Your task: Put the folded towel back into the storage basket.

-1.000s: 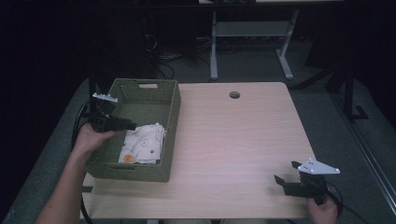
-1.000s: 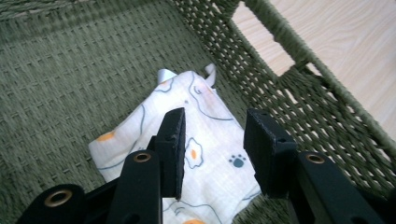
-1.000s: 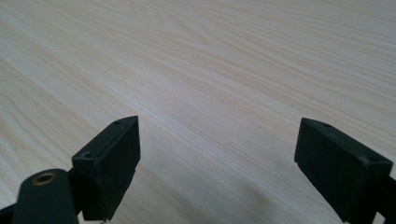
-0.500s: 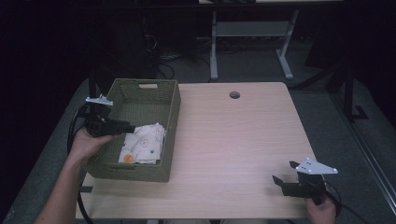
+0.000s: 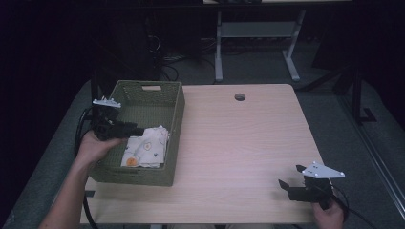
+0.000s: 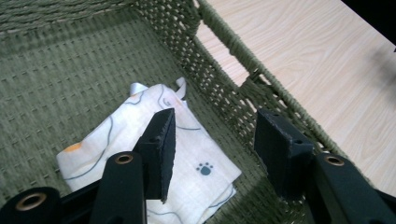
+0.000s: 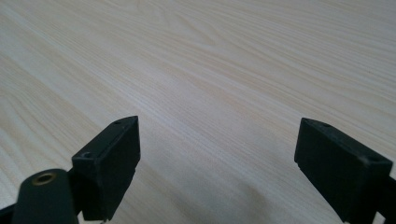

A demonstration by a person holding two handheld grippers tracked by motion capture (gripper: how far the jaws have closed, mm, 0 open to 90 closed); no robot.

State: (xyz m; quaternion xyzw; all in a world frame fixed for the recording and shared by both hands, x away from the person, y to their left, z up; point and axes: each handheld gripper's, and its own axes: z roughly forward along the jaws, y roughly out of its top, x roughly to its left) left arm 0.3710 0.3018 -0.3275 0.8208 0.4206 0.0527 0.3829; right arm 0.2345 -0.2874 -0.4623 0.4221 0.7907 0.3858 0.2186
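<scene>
My left gripper [image 5: 125,130] hangs inside the woven basket [image 5: 176,125], jaws parted and empty above the folded cloth [image 6: 196,184] near its right wall. My right gripper [image 5: 292,186] rests wide open, holding nothing, by the surface [image 5: 239,138]'s near right edge, bare wood between.

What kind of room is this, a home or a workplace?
Probably a lab or workshop: a bare wooden table with a cable hole, another desk's metal frame behind, and cables on the dark floor.
</scene>
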